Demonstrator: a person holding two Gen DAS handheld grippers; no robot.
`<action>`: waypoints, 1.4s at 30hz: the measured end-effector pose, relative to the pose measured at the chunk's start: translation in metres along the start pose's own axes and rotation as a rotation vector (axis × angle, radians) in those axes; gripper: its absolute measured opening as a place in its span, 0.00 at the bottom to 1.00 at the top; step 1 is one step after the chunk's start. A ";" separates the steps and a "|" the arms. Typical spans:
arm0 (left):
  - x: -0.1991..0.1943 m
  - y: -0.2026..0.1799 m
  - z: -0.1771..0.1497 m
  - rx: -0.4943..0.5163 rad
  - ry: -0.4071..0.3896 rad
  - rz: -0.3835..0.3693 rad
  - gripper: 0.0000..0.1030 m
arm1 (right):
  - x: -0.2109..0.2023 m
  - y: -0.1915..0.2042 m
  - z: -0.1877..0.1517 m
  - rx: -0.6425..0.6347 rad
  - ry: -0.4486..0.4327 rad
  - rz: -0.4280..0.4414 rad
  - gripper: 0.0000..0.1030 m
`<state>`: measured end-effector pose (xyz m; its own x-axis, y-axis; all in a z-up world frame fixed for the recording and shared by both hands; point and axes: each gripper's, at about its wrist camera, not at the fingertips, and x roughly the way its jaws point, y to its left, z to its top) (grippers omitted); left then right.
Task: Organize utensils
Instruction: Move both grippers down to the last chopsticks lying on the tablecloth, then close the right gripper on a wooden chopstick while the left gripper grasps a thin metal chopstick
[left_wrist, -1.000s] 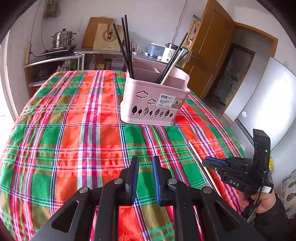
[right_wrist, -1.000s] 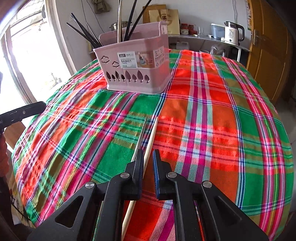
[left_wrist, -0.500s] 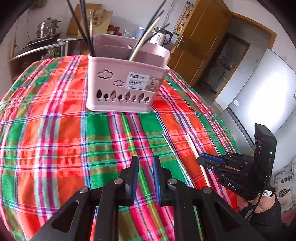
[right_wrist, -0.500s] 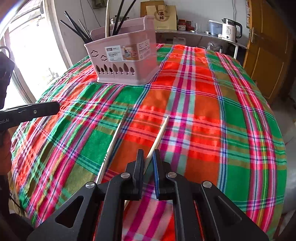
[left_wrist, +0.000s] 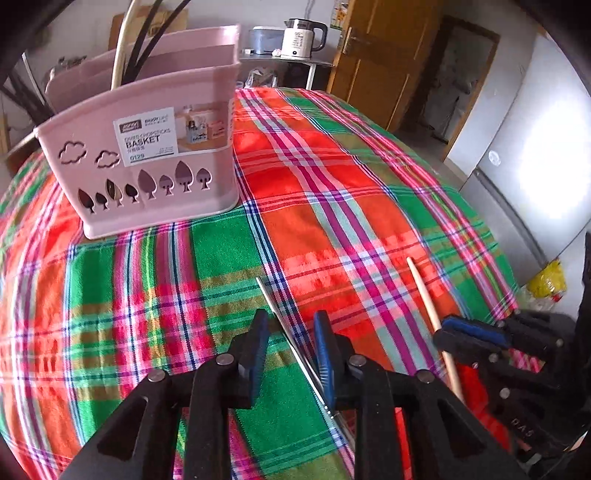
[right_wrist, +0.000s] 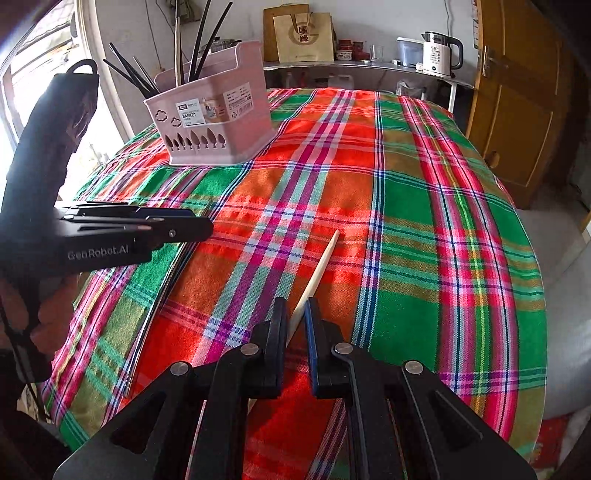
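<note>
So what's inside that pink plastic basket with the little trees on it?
The pink plastic basket holds several thin black chopsticks and a pale one, all standing up and leaning out. Its walls hide their lower ends and anything lying at the bottom.

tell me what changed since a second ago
The left gripper swung over to straddle the metal chopstick, its jaws just opening slightly. The right gripper lined up on the wooden chopstick. Both chopsticks and the pink basket stayed put.
</note>
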<state>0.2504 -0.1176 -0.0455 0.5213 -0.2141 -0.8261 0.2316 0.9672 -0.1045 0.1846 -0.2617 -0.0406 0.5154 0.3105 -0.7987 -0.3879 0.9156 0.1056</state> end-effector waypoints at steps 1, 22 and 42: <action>-0.001 -0.003 -0.003 0.035 -0.005 0.021 0.12 | 0.000 0.001 0.000 -0.003 -0.002 -0.004 0.09; -0.068 0.160 -0.064 -0.207 -0.026 0.131 0.05 | 0.029 0.070 0.021 -0.079 0.033 0.086 0.10; -0.052 0.154 -0.040 -0.055 0.043 0.105 0.23 | 0.061 0.088 0.061 -0.188 0.106 0.064 0.11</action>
<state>0.2262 0.0481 -0.0414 0.5045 -0.1066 -0.8568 0.1313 0.9903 -0.0459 0.2284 -0.1468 -0.0438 0.4056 0.3285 -0.8530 -0.5578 0.8283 0.0538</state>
